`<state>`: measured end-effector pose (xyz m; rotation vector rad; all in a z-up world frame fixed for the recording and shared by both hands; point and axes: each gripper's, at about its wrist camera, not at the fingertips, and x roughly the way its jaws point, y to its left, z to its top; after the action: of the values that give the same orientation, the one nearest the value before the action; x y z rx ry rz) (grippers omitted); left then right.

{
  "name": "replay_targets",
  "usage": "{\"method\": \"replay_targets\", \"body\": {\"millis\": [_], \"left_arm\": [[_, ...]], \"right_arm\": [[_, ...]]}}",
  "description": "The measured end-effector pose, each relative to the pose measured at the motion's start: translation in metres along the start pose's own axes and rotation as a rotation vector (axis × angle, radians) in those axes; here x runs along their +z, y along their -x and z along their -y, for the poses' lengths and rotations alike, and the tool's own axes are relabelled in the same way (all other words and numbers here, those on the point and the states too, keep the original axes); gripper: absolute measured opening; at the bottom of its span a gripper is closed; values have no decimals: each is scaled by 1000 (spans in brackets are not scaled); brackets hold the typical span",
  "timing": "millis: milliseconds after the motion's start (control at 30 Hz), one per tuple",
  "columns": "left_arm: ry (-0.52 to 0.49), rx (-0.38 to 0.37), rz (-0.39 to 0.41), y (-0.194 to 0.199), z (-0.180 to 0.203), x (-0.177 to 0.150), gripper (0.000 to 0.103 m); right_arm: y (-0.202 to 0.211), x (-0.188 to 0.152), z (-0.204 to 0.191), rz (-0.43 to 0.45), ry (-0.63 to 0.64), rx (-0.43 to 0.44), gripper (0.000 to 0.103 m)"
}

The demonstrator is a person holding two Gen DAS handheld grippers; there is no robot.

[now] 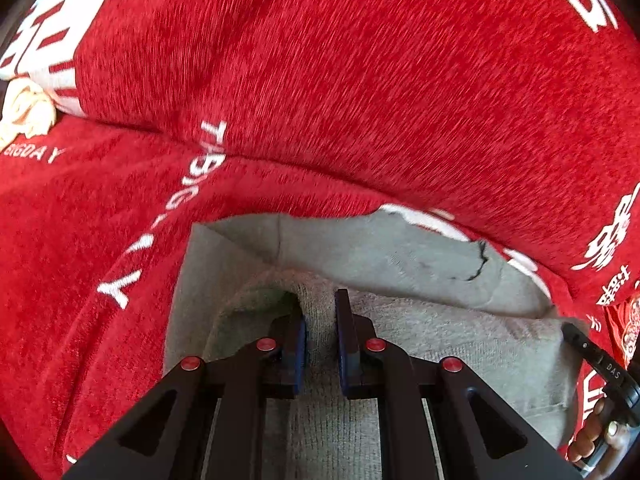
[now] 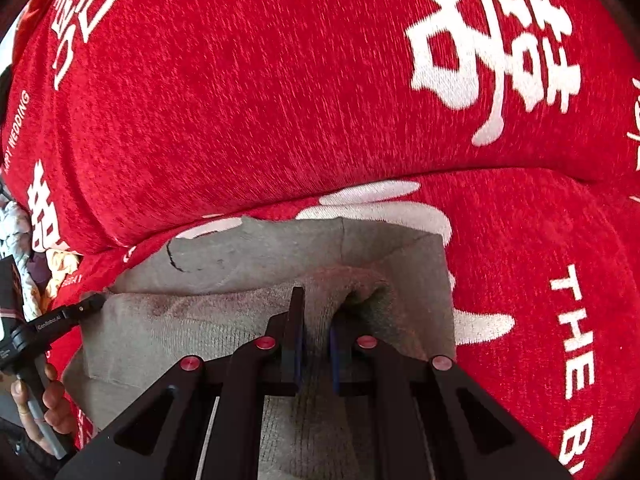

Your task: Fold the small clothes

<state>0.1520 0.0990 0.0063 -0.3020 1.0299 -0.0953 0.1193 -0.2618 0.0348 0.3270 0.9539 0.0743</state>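
A small grey garment lies on a red blanket with white lettering. Its near edge is lifted and folded over. My left gripper is shut on the garment's left corner, with grey cloth pinched between the pads. My right gripper is shut on the garment's right corner in the same way. Each gripper shows at the edge of the other's view: the right one in the left wrist view, the left one in the right wrist view.
The red blanket covers a soft raised surface with a fold line running across behind the garment. A cream cloth lies at the far left. More loose clothes sit at the left edge of the right wrist view.
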Motion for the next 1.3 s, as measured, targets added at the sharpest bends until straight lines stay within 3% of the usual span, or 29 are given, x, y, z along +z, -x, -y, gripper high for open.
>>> {"method": "replay_targets", "body": {"millis": [100, 167, 233, 267, 367, 433, 567, 700, 833, 867, 933, 1000, 1033, 1067, 1133, 1300], "left_arm": [[-14, -6, -22, -6, 0, -2, 14], [8, -49, -32, -3, -4, -1, 17], [44, -83, -51, 2, -12, 2, 57], [65, -90, -35, 10, -17, 3, 84], [71, -92, 49, 40, -29, 0, 86], [79, -125, 51, 54, -37, -4, 86], [46, -174, 19, 65, -29, -22, 86], [-72, -114, -38, 47, 7, -30, 86], [-120, -81, -72, 28, 25, -35, 86], [-135, -66, -64, 27, 28, -35, 86], [-142, -55, -54, 26, 29, -34, 74], [-135, -43, -46, 26, 26, -31, 43], [-125, -51, -46, 28, 23, -28, 32], [-113, -68, -52, 29, 19, -26, 18], [-89, -88, -53, 31, 15, -24, 11], [-72, -123, -27, 41, 17, -19, 11]], "right_arm": [[-7, -3, 2, -14, 3, -11, 11], [-9, -5, 1, -25, 5, -11, 14], [-7, -5, 4, -26, -10, 7, 20], [-4, -5, 5, -23, -20, 16, 29], [16, -5, 8, 22, -48, 20, 64], [34, -9, 8, 69, -47, 22, 66], [51, -24, 7, 73, -30, 49, 66], [49, -40, 1, 36, 10, 47, 66], [40, -50, -1, 6, 7, 51, 62], [37, -51, -1, -4, 8, 51, 59], [28, -54, -3, -26, 18, 42, 55], [22, -55, -1, -28, 19, 30, 36], [21, -55, -1, -34, 17, 34, 30], [19, -56, -1, -40, 19, 41, 17], [19, -56, -5, -46, 35, 68, 14], [31, -49, -13, -18, 61, 89, 14]]}}
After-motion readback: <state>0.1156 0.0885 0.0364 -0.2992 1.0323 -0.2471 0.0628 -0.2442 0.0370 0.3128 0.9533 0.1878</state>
